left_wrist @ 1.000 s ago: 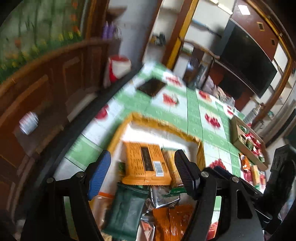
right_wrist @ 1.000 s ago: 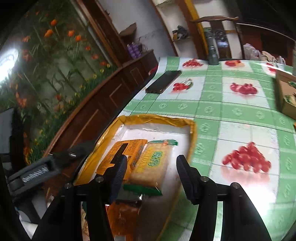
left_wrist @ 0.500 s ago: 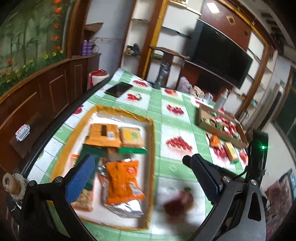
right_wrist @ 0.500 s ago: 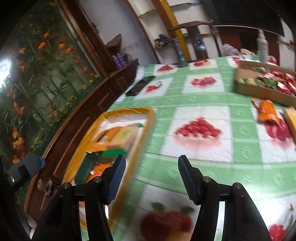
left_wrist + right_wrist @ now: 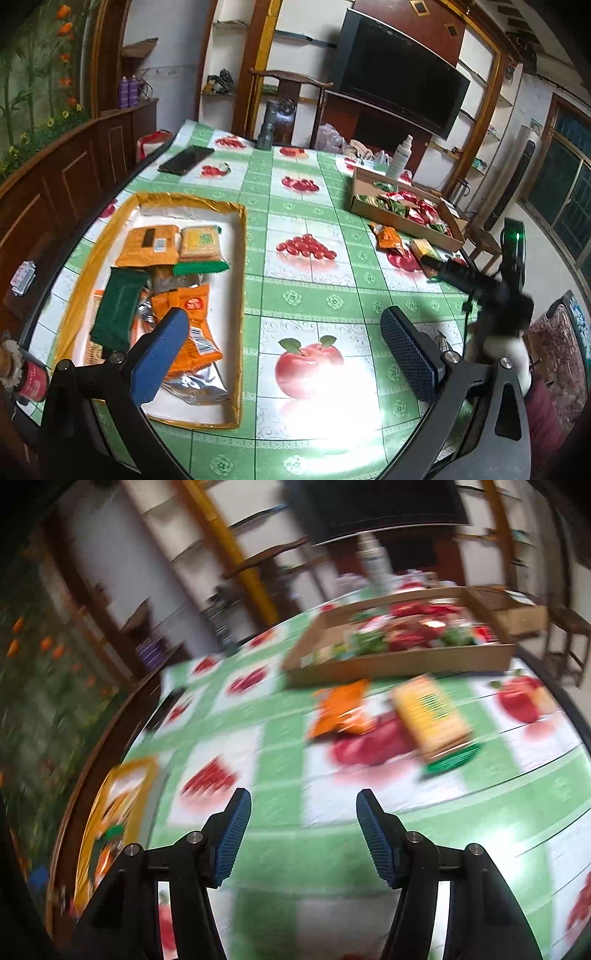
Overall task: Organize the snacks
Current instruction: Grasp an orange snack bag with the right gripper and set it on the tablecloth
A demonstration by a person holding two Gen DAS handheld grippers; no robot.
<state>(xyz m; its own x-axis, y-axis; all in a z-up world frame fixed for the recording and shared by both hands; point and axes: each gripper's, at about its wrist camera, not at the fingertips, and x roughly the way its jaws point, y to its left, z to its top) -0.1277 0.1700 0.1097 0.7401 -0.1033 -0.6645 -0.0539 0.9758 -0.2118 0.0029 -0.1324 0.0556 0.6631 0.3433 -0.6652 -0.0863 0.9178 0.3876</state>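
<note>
The tablecloth (image 5: 314, 288) looks like glossy plastic; strong glare at 6 o'clock. The yellow tray (image 5: 242, 258) has a shiny rim w/ a white papery lining. Snack packs (image 5: 192, 314) inside are glossy foil & plastic film. At 2 o'clock the cardboard box (image 5: 402, 223) is matt brown. Gripper pads (image 5: 406, 347) are blue, ribbed rubber-like, on matt black plastic arms w/ metal screws. The cabinet (image 5: 74, 177) at 9 o'clock is polished wood.

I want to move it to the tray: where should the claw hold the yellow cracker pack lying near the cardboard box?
Grip the yellow cracker pack across its two long edges, coming from above. It lies flat on the table and is narrower that way.
</note>
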